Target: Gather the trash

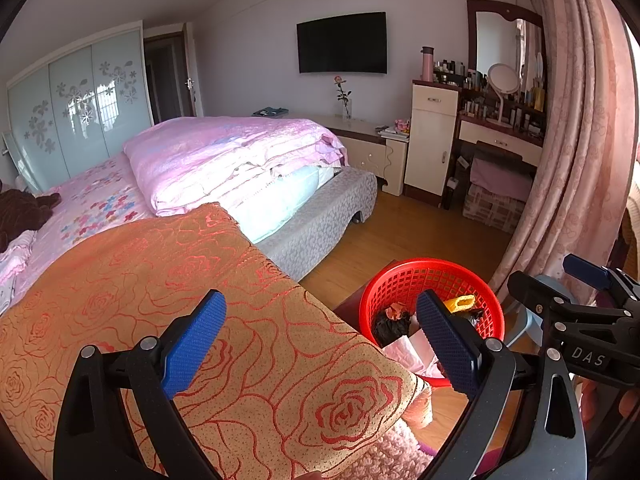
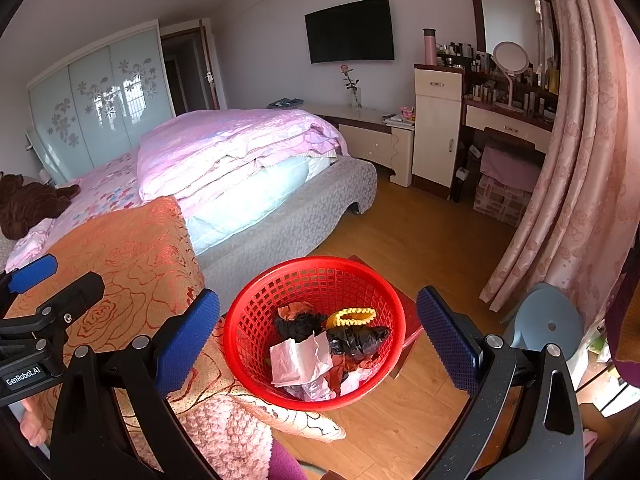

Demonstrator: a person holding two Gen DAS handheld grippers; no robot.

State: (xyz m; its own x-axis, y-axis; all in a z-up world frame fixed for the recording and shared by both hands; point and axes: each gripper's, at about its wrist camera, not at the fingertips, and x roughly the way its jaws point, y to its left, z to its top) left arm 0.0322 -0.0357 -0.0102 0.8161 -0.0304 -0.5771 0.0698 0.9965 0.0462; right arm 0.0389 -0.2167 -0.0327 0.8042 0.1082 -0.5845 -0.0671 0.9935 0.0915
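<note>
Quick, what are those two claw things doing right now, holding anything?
Left gripper: jaws wide open, holding nothing, above the orange bedspread.
Right gripper: jaws wide open, holding nothing, above the red basket.

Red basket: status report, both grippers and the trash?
Left gripper open, empty. Right gripper open, empty, over red basket. Trash: white paper, black bag, yellow piece inside. Nothing in the way.

the red basket [image 2: 256, 332] was glossy plastic mesh, holding crumpled white paper [image 2: 298, 360] and shiny black film [image 2: 356, 340]; the orange bedspread [image 1: 160, 300] was woven cloth with a rose pattern; the floor [image 2: 420, 232] was smooth, faintly glossy wood; gripper pads [image 2: 188, 340] were dimpled blue rubber
</note>
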